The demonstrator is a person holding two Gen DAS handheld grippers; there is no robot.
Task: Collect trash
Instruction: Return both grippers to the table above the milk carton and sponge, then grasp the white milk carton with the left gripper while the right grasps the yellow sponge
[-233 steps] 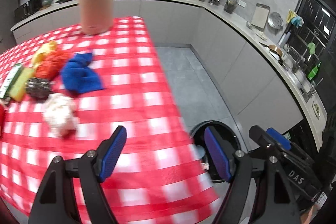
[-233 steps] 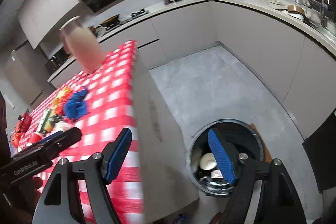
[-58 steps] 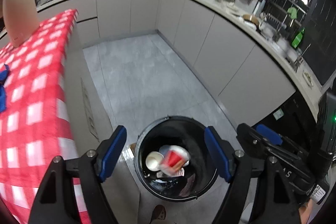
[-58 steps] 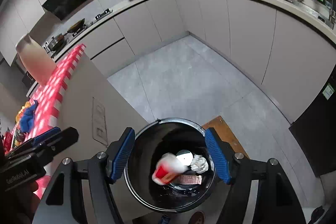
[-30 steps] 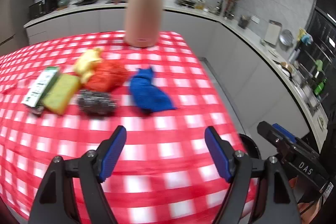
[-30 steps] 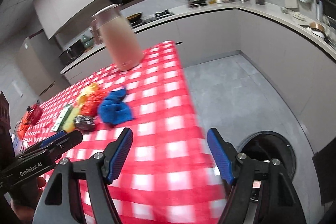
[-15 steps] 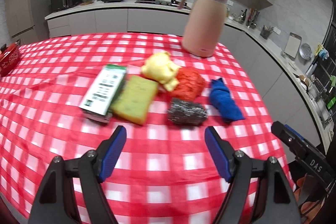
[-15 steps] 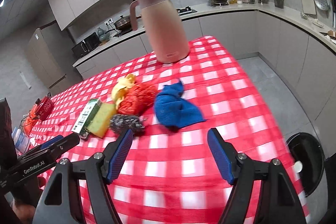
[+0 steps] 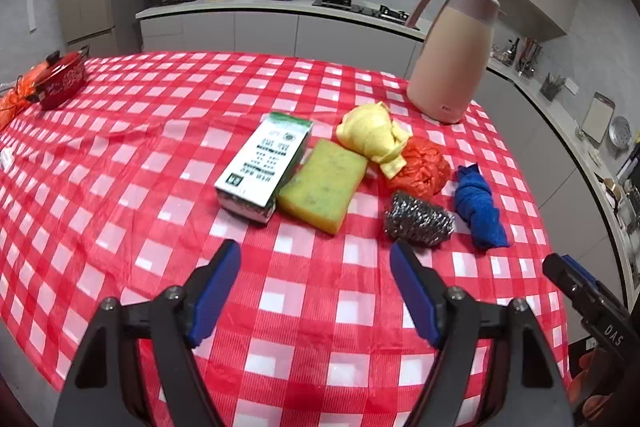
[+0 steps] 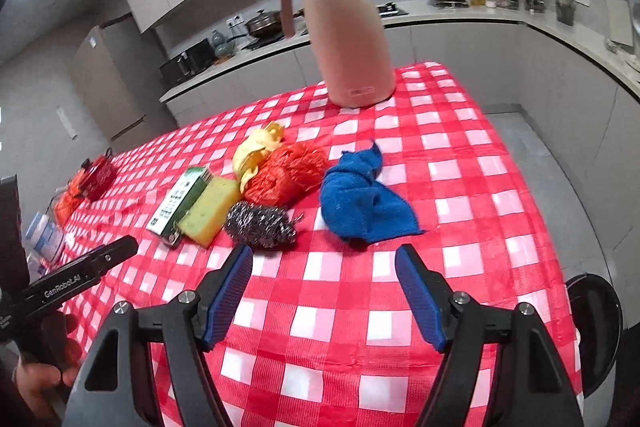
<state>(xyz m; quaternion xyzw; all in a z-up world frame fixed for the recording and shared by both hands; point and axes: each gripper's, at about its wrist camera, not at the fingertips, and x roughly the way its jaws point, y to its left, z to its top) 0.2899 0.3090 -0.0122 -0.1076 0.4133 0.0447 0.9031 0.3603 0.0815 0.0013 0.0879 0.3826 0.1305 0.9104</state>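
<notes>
On the table (image 9: 120, 155) w/ red-and-white checked plastic cloth, a cluster of clutter sits mid-surface: green-and-white printed carton (image 9: 265, 165) lying flat, touching a yellow-green rectangular sponge (image 9: 323, 185) on its right; behind the sponge a crumpled yellow wrapper (image 9: 374, 137) rests against a scrunched orange-red mesh bag (image 9: 422, 171). Steel-wool scouring ball (image 9: 418, 223) lies just in front of the mesh bag, and a bunched blue microfibre cloth (image 9: 480, 211) beside it to the right. Tall pale-pink thermos jug w/ handle (image 9: 454, 51) stands upright behind the lot, near the far table edge. Far left corner: small red patterned tin (image 9: 60, 79). Left hand-held gripper (image 9: 314, 291) hovers over bare cloth, blue pads apart, nothing between them, carton & sponge just ahead. Right hand-held gripper (image 10: 324, 293) likewise spread wide & empty, steel wool and blue cloth just ahead of its tips. Round black trash bin (image 10: 596, 327) sits on the floor past the table's right edge; contents not visible.
</notes>
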